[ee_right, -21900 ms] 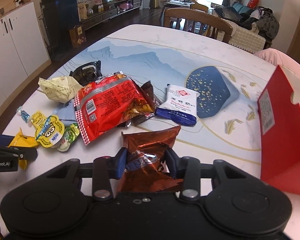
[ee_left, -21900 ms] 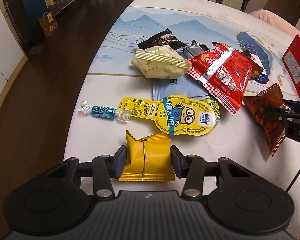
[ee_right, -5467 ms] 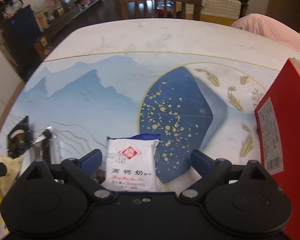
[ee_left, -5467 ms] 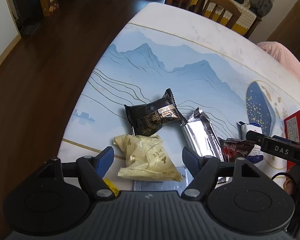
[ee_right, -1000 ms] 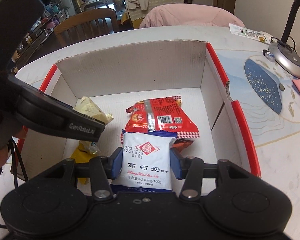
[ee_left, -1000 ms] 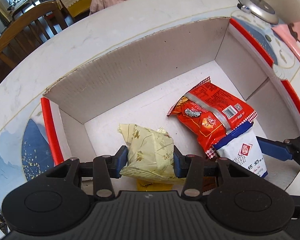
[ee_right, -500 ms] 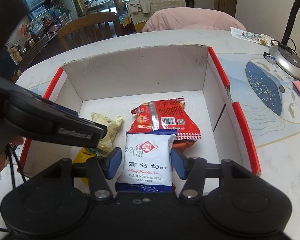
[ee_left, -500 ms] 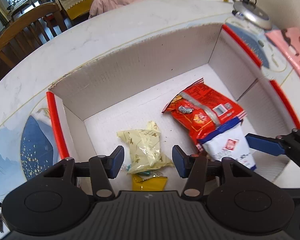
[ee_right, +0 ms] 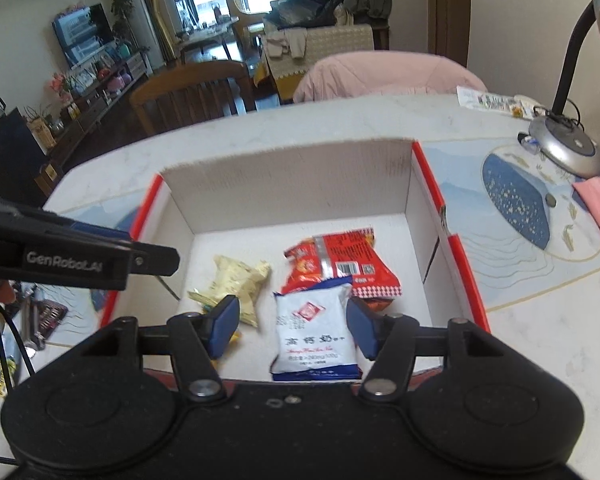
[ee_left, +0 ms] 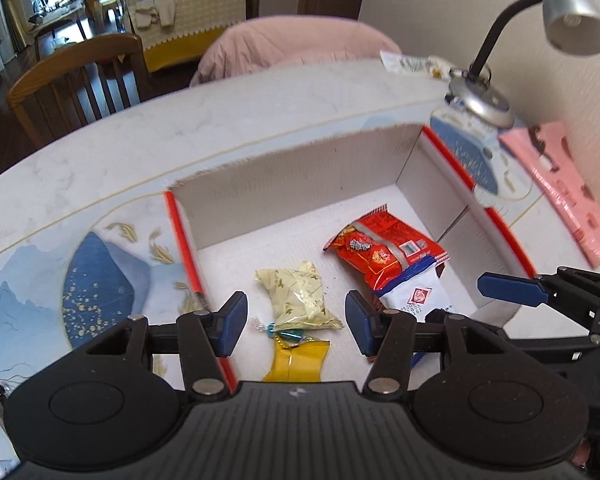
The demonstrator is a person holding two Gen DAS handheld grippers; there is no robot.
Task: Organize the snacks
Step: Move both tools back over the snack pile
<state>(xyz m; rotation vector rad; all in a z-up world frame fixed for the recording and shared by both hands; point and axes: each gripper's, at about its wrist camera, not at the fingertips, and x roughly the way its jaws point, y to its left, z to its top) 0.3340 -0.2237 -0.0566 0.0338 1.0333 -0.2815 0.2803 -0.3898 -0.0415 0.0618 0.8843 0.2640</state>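
Observation:
A red cardboard box with a white inside lies open on the table. In it are a cream packet, a red packet, a white-and-blue packet, a yellow packet and a small blue candy. My left gripper hangs open above the cream packet, clear of it. My right gripper hovers over the white-and-blue packet; its jaws are opening and the pads stand clear of the packet's sides. The red packet lies just beyond, and the cream packet to the left.
A desk lamp and a pink flat pack stand right of the box. A wooden chair and a pink-covered seat are behind the table. More snacks lie on the table left of the box.
Both grippers have let go of their packets and risen. The cream packet and the white-and-blue packet now lie loose on the box floor.

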